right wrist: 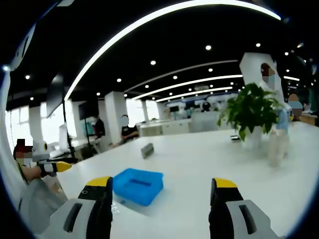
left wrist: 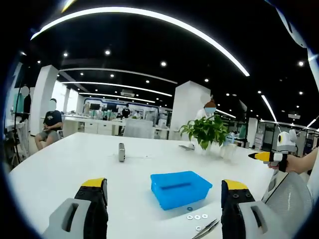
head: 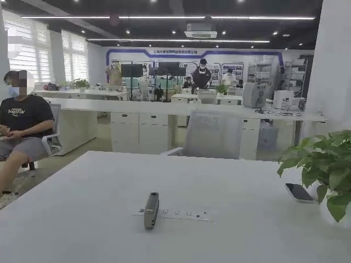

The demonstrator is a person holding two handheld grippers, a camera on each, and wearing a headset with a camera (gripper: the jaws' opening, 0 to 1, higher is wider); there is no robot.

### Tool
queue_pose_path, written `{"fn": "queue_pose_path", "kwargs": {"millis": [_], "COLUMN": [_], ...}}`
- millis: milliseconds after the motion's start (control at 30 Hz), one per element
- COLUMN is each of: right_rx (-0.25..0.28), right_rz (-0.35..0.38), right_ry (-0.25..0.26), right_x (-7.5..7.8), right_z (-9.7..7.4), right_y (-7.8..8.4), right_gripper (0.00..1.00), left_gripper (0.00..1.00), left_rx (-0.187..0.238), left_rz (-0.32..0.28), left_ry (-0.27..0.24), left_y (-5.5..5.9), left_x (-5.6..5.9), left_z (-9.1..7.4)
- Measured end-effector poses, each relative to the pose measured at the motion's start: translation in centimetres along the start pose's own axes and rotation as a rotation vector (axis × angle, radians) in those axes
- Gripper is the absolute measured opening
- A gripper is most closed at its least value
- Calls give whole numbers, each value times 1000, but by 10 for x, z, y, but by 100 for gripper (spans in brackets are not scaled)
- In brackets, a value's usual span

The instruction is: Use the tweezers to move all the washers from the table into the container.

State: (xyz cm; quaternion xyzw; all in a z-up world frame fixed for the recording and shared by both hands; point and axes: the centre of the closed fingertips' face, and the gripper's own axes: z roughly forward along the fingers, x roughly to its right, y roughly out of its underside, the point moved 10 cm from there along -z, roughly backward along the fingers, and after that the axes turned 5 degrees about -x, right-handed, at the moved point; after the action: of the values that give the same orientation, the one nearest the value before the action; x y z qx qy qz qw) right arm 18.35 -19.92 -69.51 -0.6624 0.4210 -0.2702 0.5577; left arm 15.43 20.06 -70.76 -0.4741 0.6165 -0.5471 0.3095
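One container (left wrist: 180, 188), one tweezers (left wrist: 207, 229), maybe five washers (left wrist: 197, 217) (tiny) on the worktop (left wrist: 75, 164); left gripper (left wrist: 164, 184) and right gripper (right wrist: 162, 181) jaws wide, empty.

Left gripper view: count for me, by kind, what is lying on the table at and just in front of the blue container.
Washers: 5 (tiny, so the count is approximate)
Tweezers: 1
Blue container: 1
Total: 7
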Motion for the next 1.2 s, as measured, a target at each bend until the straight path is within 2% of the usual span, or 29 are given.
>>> {"fn": "queue_pose_path", "kwargs": {"millis": [100,200,500,800,1200], "right_rx": [-10,-20,-1,-2,-3], "right_rz": [-1,-25,-11,-17,-19], "right_ry": [-9,-11,-4,0,0], "right_x": [-1,-2,1,0,-2], "right_z": [1,2,2,2,2], "right_y": [1,1,1,1,-1], "right_gripper": [78,77,79,79,79], "left_gripper": [97,98,98,98,97], "left_rx": [3,25,0,-5,-22], "left_rz": [-5,-9,-7,-15,7], "left_ry": [2,11,15,17,15], "left_y": [0,-2,1,1,2], "left_x": [0,1,1,0,0], "left_z": [0,0,1,2,2]}}
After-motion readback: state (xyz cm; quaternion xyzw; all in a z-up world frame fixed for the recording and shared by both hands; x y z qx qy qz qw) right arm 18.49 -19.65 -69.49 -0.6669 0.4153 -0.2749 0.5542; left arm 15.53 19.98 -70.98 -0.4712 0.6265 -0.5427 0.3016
